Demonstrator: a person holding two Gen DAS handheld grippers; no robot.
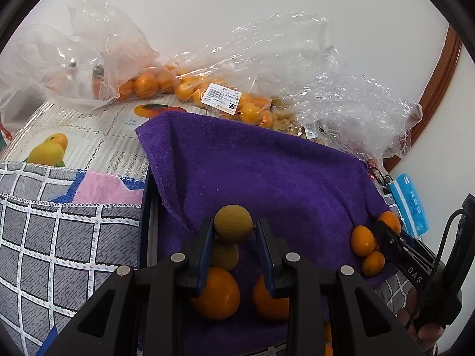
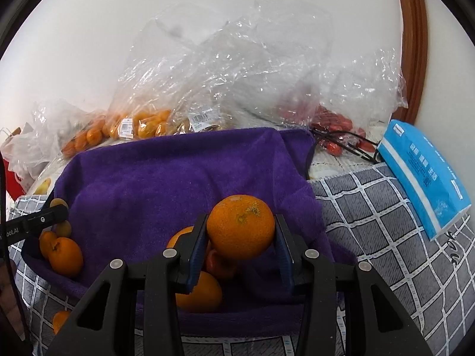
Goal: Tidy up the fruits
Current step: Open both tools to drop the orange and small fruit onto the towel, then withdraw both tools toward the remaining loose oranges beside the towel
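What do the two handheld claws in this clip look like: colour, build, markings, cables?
Both are matte black plastic with angular, triangular cut-out arms, round silver pivot pins and blue pads on the inner finger faces. The left claw and right claw look alike. White lettering runs along the body of each as seen from the other's camera, and a black cable loops beside the right one.

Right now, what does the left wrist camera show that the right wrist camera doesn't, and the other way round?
Only the left view: the left gripper shut on a small round brownish-yellow fruit, and a pink-and-blue patterned cloth.
Only the right view: the right gripper shut on a large round orange, and a clear bag of small red fruits.
Both: the purple towel and the blue tissue pack.
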